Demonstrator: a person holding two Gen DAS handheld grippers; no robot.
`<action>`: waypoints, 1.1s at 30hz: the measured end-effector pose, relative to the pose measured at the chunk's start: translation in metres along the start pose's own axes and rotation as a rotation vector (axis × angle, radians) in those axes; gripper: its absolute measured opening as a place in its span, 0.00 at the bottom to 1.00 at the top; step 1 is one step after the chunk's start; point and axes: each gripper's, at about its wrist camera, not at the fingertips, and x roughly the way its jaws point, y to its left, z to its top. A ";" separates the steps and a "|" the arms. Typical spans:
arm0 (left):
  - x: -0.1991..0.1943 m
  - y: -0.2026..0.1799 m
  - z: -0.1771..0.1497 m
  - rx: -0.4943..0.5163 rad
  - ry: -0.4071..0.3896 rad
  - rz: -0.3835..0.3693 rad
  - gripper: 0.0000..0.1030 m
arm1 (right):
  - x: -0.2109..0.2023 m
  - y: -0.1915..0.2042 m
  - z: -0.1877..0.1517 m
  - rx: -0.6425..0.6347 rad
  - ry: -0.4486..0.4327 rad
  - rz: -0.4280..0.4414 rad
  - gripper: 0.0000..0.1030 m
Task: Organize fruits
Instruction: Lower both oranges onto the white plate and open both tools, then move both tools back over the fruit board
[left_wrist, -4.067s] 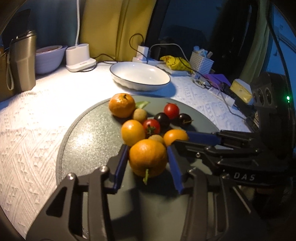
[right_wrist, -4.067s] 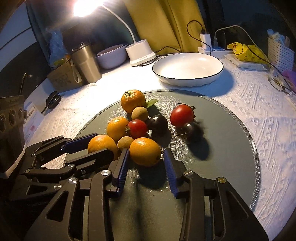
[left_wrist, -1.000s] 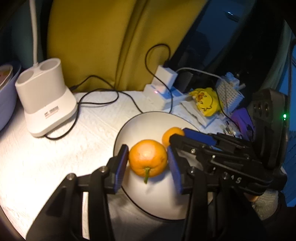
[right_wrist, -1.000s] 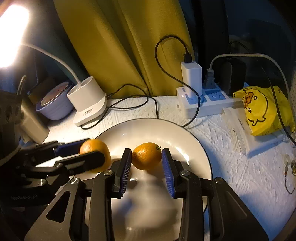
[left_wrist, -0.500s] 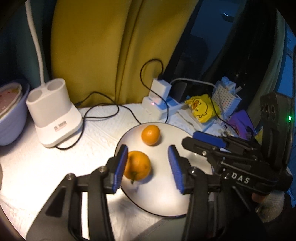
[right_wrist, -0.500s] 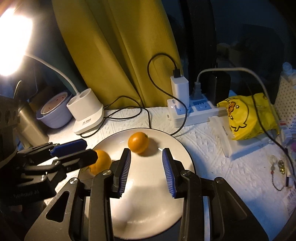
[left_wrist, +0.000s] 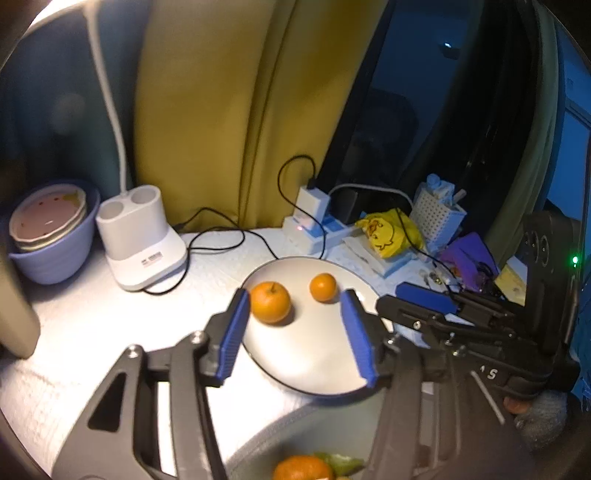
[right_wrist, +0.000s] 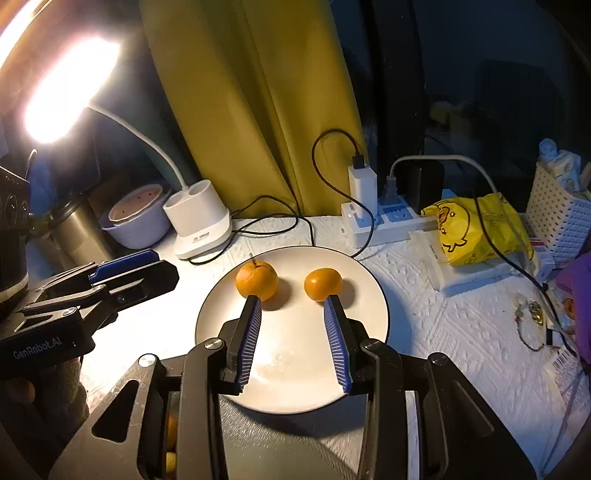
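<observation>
Tabletop (right_wrist: 424, 332) under white cloth carries the plate (right_wrist: 369, 332) near its back edge, by the lamp base (right_wrist: 201, 225). Both oranges now lie free on the plate's far half, the larger orange (right_wrist: 257, 279) left of the smaller orange (right_wrist: 323, 283); a second ago each sat between pads. The left gripper (left_wrist: 295, 332) is opening with nothing between its jaws, and the right gripper (right_wrist: 293, 345) is released and empty. Two fruits look delivered; another orange (left_wrist: 301, 469) waits on the grey mat (left_wrist: 258, 454).

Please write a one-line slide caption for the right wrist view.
Two oranges rest apart on the white plate beyond the open, empty right gripper, lamp-lit.
</observation>
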 end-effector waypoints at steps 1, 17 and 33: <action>-0.005 0.000 -0.002 -0.002 -0.007 0.000 0.62 | -0.004 0.001 -0.001 -0.002 -0.003 -0.001 0.36; -0.059 -0.014 -0.036 0.009 -0.023 0.014 0.66 | -0.057 0.019 -0.028 -0.014 -0.032 -0.004 0.36; -0.083 -0.020 -0.091 -0.009 0.025 0.041 0.66 | -0.078 0.013 -0.076 -0.001 0.006 -0.013 0.36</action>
